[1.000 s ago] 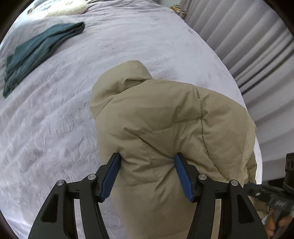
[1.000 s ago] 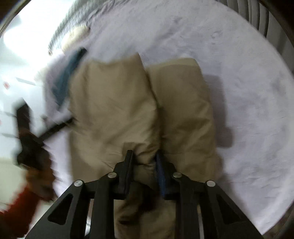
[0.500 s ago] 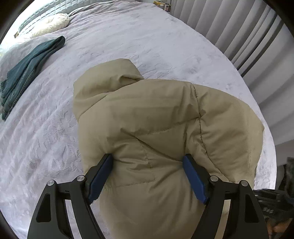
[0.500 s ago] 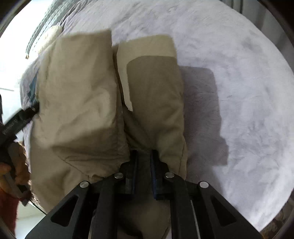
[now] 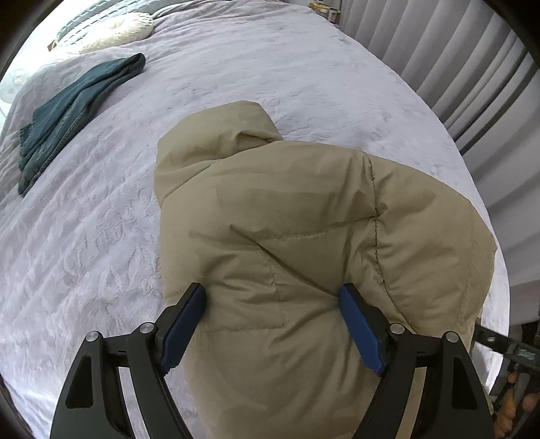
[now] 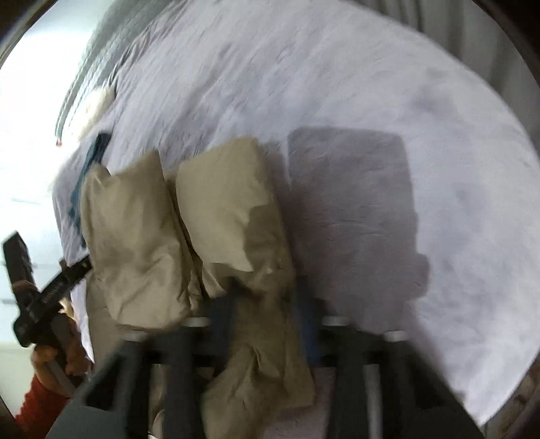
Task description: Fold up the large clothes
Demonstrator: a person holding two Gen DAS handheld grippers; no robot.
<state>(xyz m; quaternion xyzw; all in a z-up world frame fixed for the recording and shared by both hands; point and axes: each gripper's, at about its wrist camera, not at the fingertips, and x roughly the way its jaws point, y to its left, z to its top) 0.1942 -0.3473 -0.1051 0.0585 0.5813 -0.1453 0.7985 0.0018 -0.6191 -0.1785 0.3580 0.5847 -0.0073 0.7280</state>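
Note:
A puffy beige jacket [image 5: 303, 219] lies folded on the grey bed cover [image 5: 84, 253], its hood toward the far side. My left gripper [image 5: 271, 320] straddles the jacket's near end. Its jaws are opening, and the blue pads [image 5: 184, 324] stand wide at the fabric's sides without squeezing it. In the blurred right wrist view the jacket [image 6: 135, 236] shows as two padded lobes. My right gripper [image 6: 263, 304] has a bunch of its fabric filling the gap between the fingers, and its jaws are opening a little. The left gripper [image 6: 50, 290] also appears there, held by a hand in a red sleeve.
A folded dark teal garment [image 5: 74, 111] lies at the far left of the bed, with a white pillow [image 5: 118, 28] behind it. Grey curtains [image 5: 455, 67] hang along the right side. The bed's edge runs close on the right.
The left jaws have spread wider around the jacket. The right gripper swung and dropped with the fabric, and its fingers parted after pinching tight half a second ago.

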